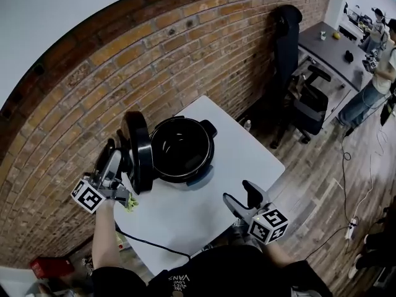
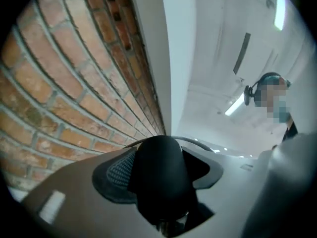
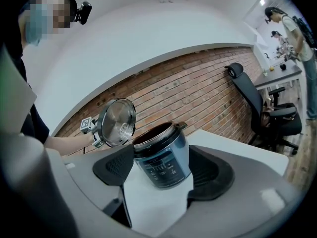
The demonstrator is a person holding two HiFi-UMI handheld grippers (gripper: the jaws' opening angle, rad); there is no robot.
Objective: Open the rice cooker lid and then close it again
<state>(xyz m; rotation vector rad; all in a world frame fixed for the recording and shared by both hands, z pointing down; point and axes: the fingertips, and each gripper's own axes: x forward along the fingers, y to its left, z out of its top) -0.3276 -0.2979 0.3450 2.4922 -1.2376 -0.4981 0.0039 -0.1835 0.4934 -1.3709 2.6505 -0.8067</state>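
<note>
Rice cooker (image 1: 182,150) sits open mid-frame on the table (image 1: 238,147); its lid (image 1: 137,152) is held on edge just left of it, pinched at the knob (image 2: 158,177) by the left gripper (image 1: 120,163). Right gripper (image 1: 243,198), lower right, is spread and empty. Opening looks done — next, seat the lid squarely.

The round black cooker lid (image 1: 138,152) hides the left gripper's (image 1: 116,161) tips; small things (image 1: 336,35) on the far grey desk (image 1: 328,49) are too tiny to tell.

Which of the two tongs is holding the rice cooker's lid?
The left tongs: its jaws are closed on the black handle of the lid, holding it up beside the open rice cooker. The right tongs are open and empty.
</note>
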